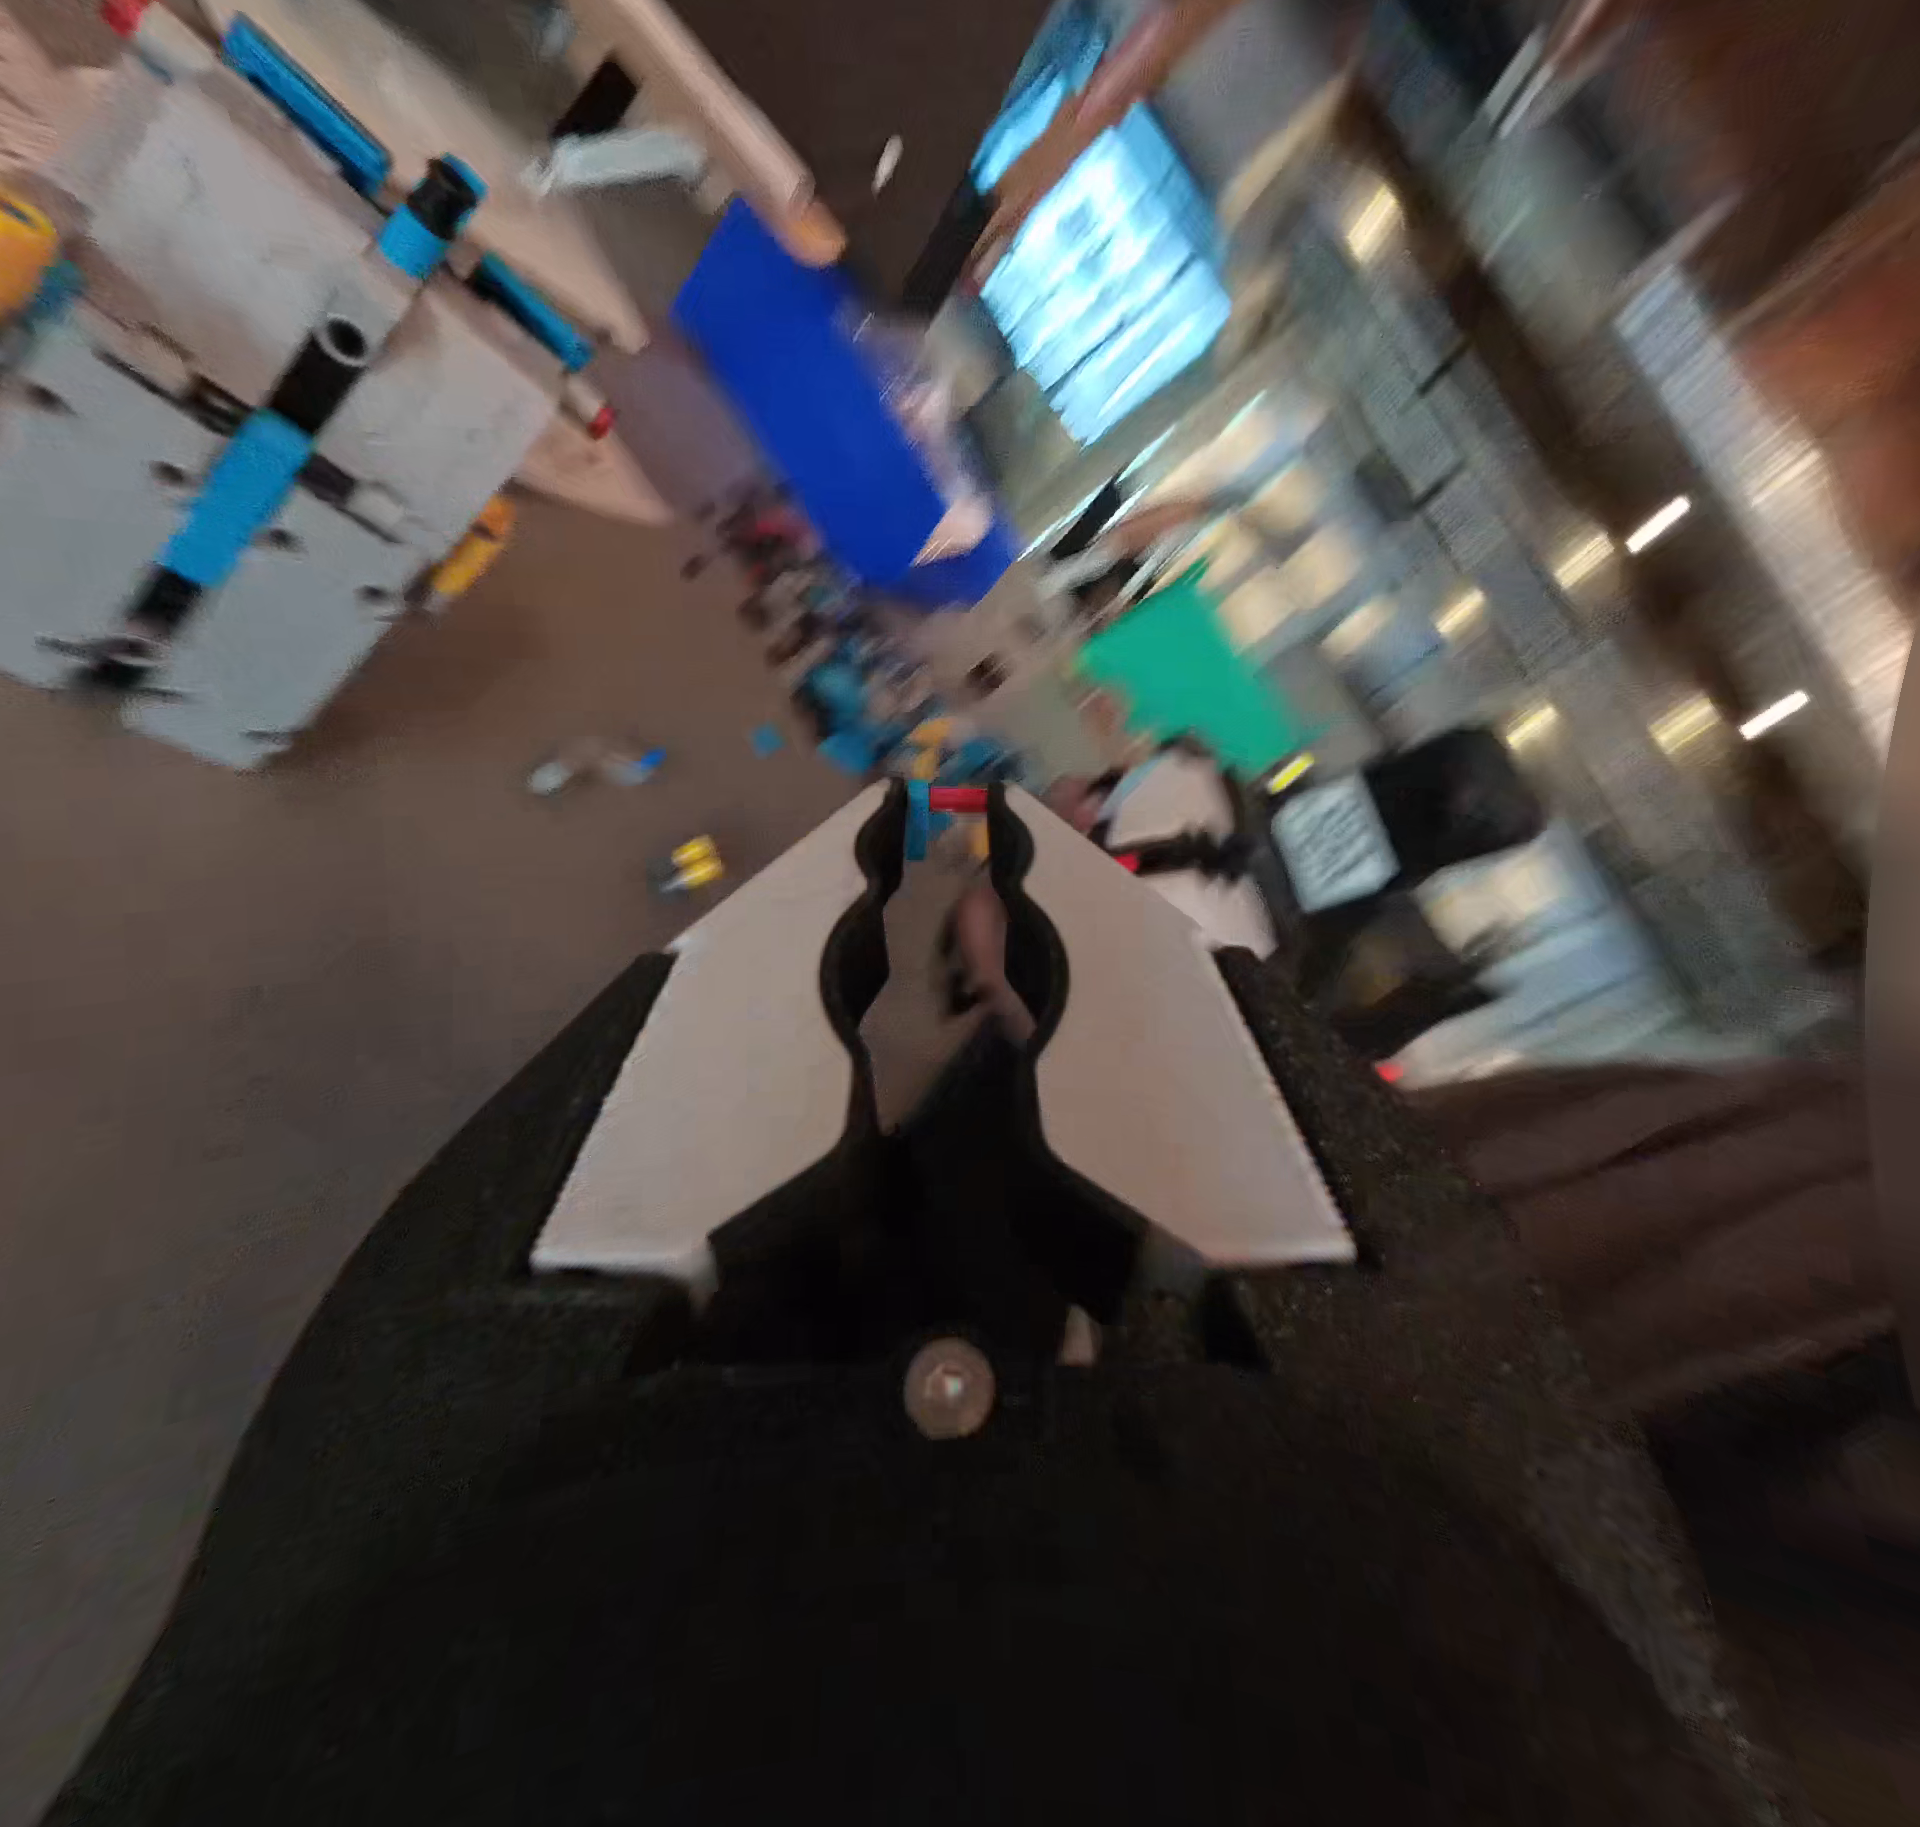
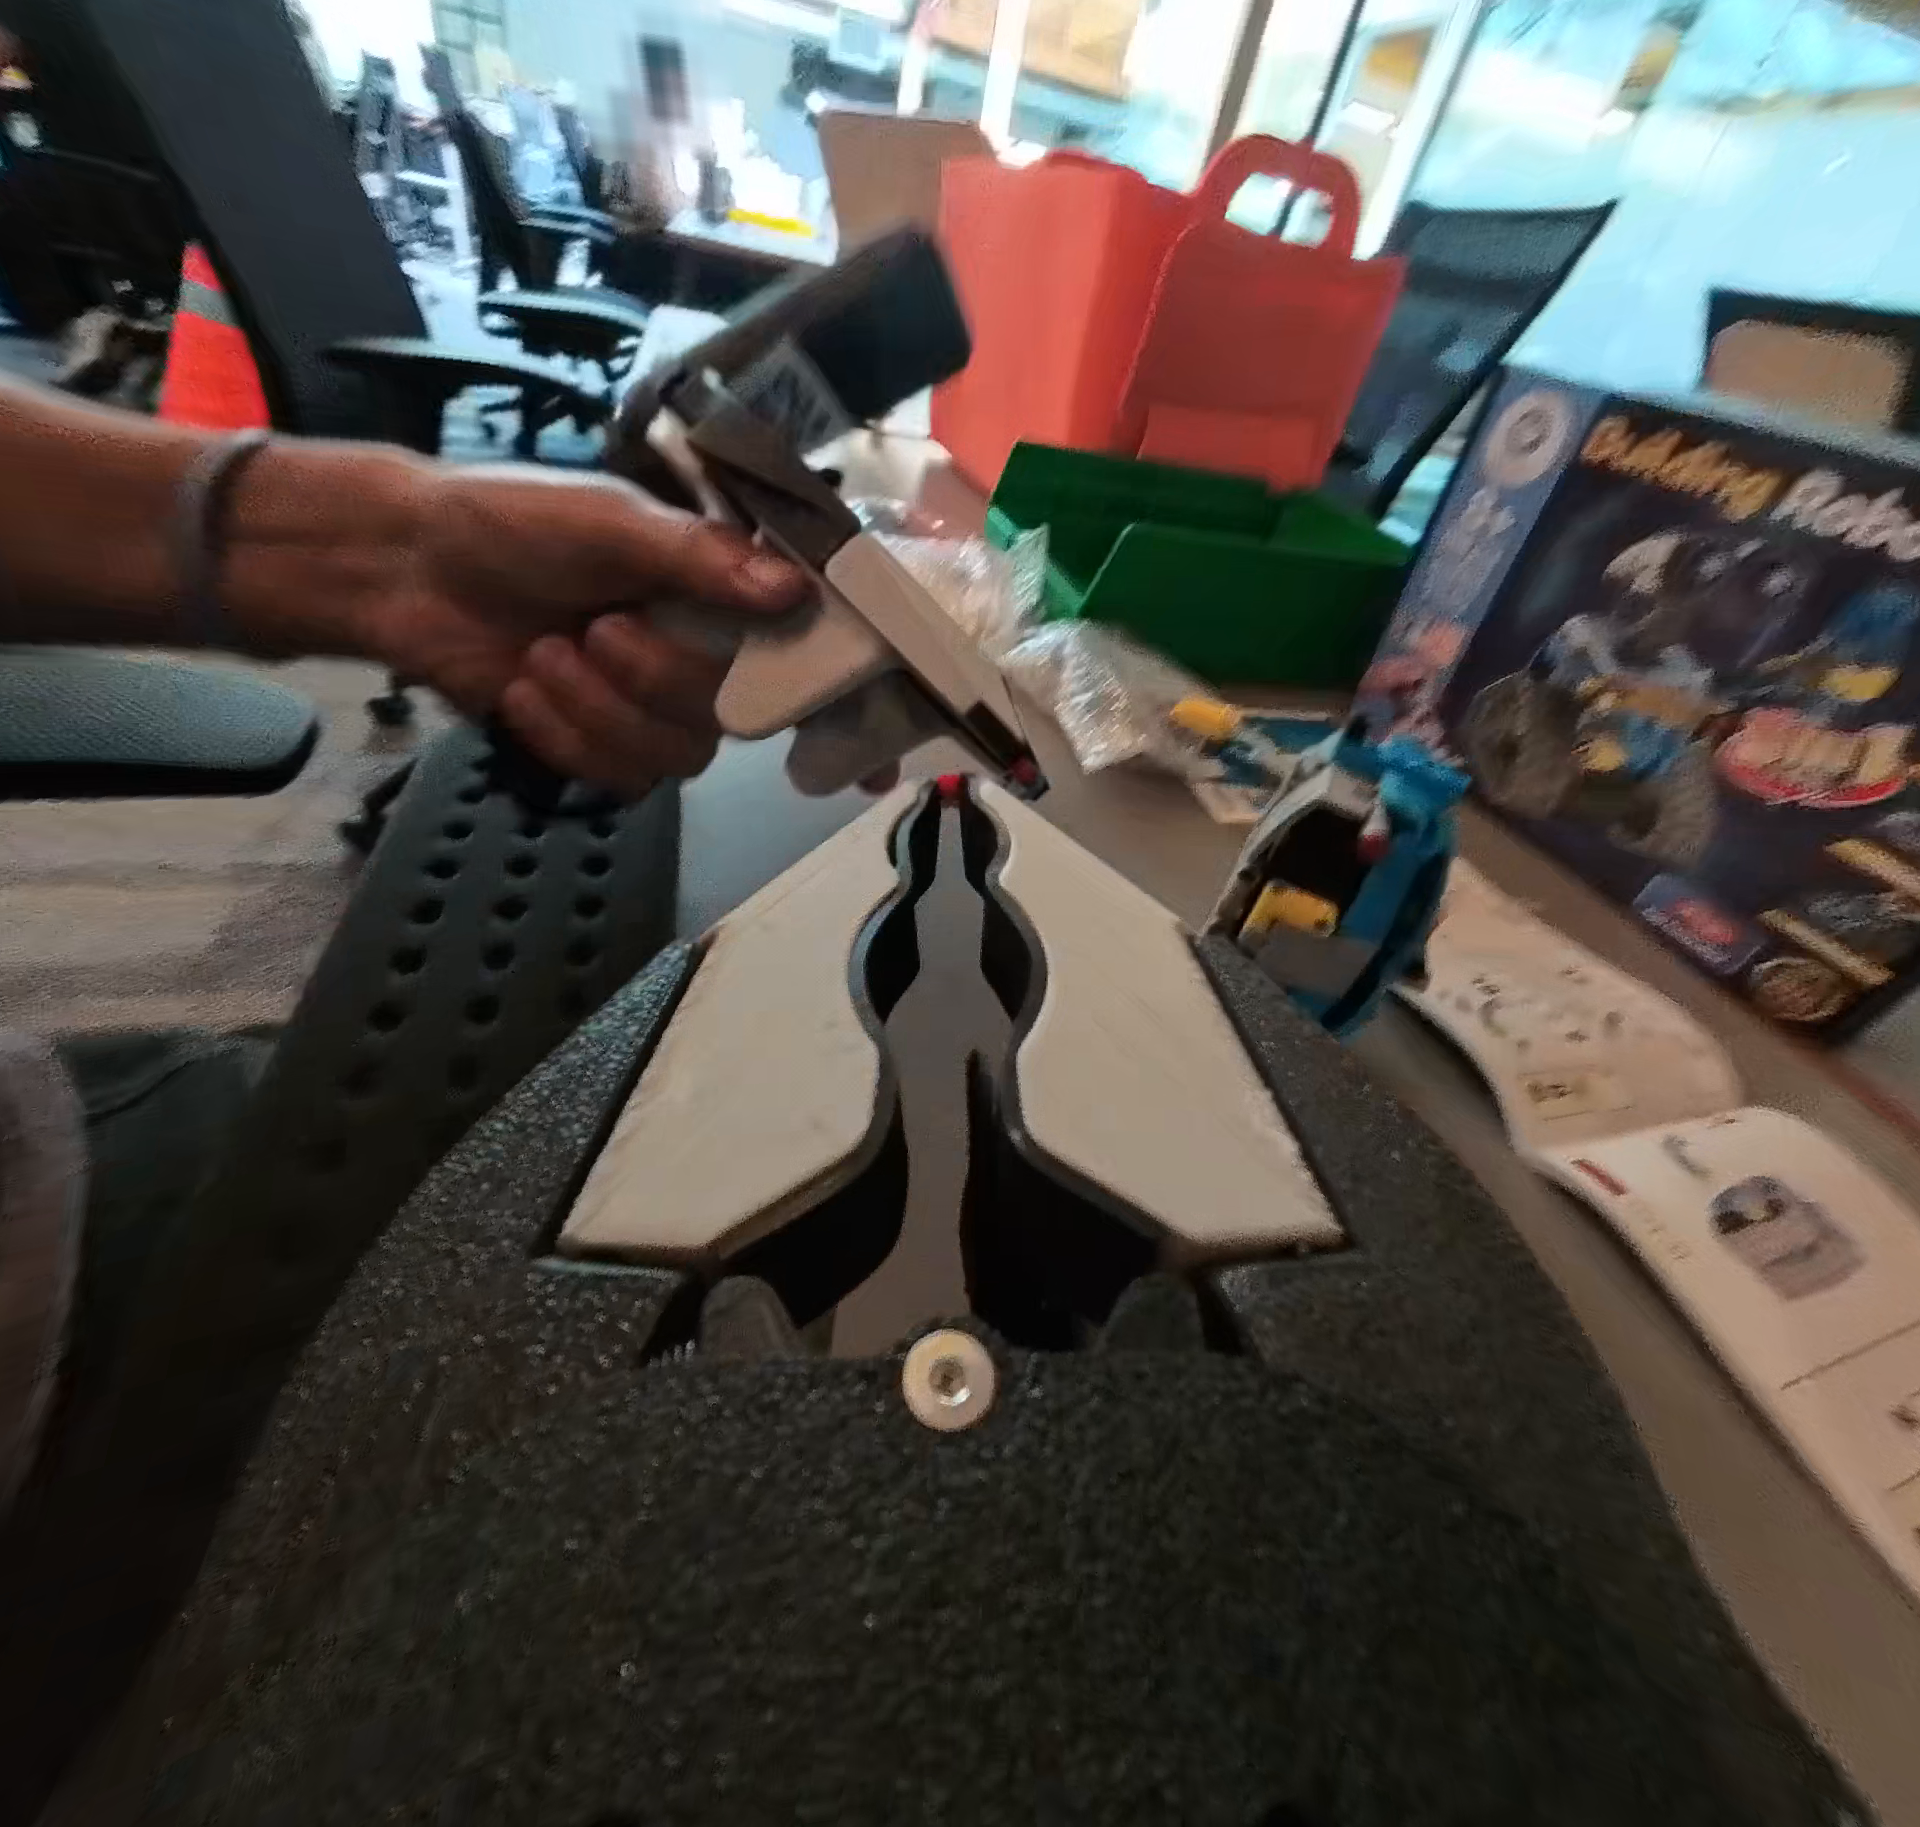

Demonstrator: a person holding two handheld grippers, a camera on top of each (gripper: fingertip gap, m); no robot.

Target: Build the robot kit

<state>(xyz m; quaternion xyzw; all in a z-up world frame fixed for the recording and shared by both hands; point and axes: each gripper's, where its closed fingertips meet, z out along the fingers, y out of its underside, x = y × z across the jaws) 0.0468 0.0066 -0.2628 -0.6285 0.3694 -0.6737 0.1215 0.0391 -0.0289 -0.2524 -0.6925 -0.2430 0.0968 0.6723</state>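
— Two grippers, both nearly closed. Start at the left?

— Left wrist view, heavily smeared. At ten o'clock stands a grey-and-blue block assembly (image 1: pixel 239 489); nearer, at about nine o'clock from the fingertips, a yellow piece (image 1: pixel 694 861) lies on the table (image 1: pixel 312 946). The left gripper (image 1: pixel 940 811) has its fingers drawn narrow, with a red peg (image 1: pixel 958 798) bridging the tips and a blue piece (image 1: pixel 916 834) against the left finger. A blue box (image 1: pixel 831 406) sits at twelve and a green bin (image 1: pixel 1184 676) at two.

— And the other camera?

— A hand (image 2: pixel 582 624) at nine o'clock grips the left tool's handle, its nose angled down to just beside the right gripper (image 2: pixel 951 803). That one's fingers are almost together, and a red bit (image 2: pixel 951 788) shows in the slit. It looks pinched. A blue toy part (image 2: pixel 1361 884) is at three, a printed toy box (image 2: pixel 1704 655) beyond it, and an open booklet (image 2: pixel 1662 1185) at four.

— What worries you?

— Both holds are at the very tips on tiny parts. With the two noses this close, I'd judge a knock could twist the peg out, and it might roll off among the loose pieces. The blur suggests fast motion, which makes that likelier.
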